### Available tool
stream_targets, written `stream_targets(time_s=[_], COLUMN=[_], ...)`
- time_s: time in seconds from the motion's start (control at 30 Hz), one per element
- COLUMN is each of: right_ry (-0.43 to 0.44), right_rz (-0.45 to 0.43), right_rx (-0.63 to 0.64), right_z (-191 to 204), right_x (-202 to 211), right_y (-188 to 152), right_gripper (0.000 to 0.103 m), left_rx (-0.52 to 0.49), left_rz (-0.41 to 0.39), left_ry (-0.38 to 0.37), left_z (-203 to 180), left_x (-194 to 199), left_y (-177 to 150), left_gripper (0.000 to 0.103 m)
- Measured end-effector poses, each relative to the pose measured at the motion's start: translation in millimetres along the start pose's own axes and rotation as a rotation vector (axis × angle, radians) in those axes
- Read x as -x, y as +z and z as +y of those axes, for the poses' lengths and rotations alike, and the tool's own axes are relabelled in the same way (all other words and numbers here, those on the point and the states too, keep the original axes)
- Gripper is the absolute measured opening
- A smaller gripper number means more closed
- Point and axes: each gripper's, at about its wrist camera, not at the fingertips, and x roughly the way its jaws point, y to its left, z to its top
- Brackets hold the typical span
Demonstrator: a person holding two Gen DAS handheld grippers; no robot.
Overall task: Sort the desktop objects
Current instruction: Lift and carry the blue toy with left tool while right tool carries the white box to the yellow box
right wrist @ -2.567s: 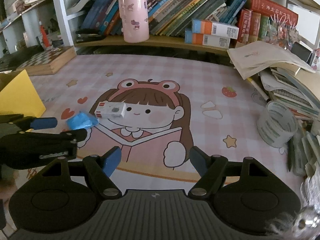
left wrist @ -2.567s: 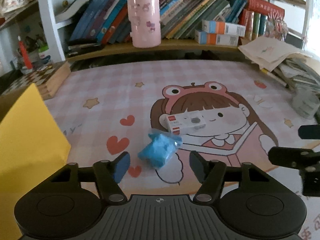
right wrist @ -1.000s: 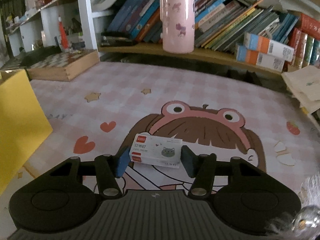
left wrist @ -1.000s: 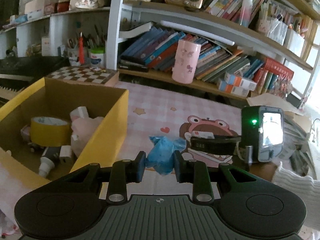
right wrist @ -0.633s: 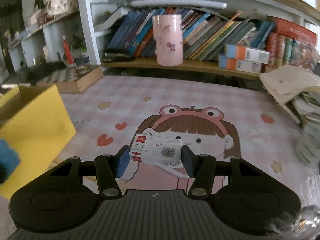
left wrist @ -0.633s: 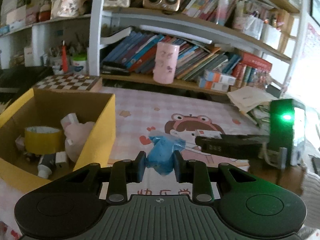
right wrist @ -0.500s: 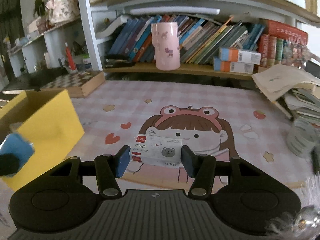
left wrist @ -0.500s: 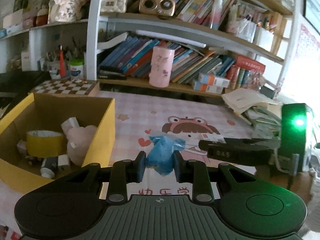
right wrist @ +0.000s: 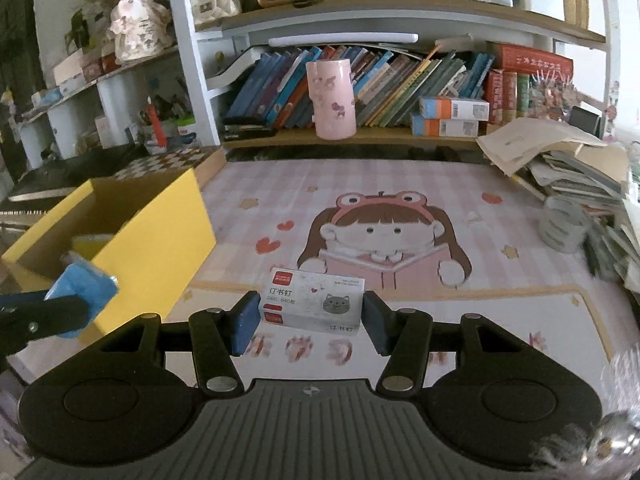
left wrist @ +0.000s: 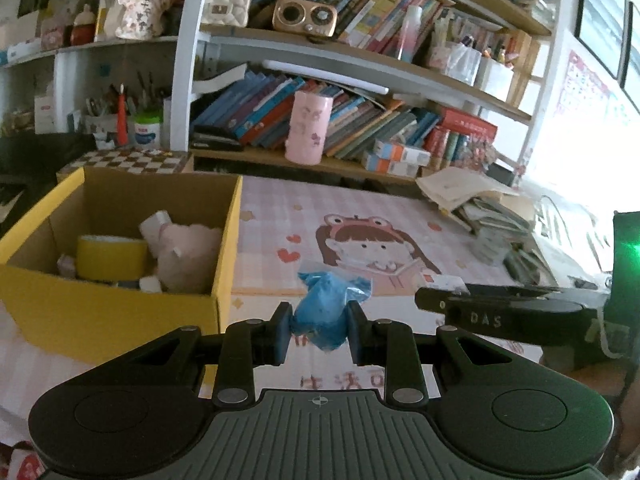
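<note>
Blue crumpled packet (left wrist: 323,307): clamped between the left gripper (left wrist: 319,332) pads, held above the counter (left wrist: 360,208) just right of the yellow box (left wrist: 116,316). White staple box (right wrist: 312,306): gripped by the right gripper (right wrist: 310,318), lifted over the pink cartoon mat (right wrist: 400,184).

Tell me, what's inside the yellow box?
Inside the yellow box: a yellow tape roll, a pink fluffy toy and small white bits. Its front wall hides the bottom.
</note>
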Motion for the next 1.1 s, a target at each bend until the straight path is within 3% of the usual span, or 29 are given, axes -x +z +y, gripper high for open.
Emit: stream_targets(time_s=[0.47, 0.67, 1.1], right_ry=[-0.021, 0.047, 0.165], right_rz=[0.029, 0.092, 0.073], right_rx=[0.01, 0.037, 0.137], right_z=[62.7, 97.5, 154.0], right_x=[56.4, 62.1, 72.7], right_y=[-54.3, -70.4, -76.7], right_gripper=[0.052, 0.052, 0.052], left_rx=[-0.016, -0.005, 0.046], left_rz=[0.012, 0.028, -0.007], left_ry=[-0.05, -0.003, 0.083], left_z=[29.2, 46.5, 75.8], left_x=[54.5, 80.7, 119.6], left_y=[-42.8, -63.1, -79.2], left_gripper=[0.027, 0.027, 0.026])
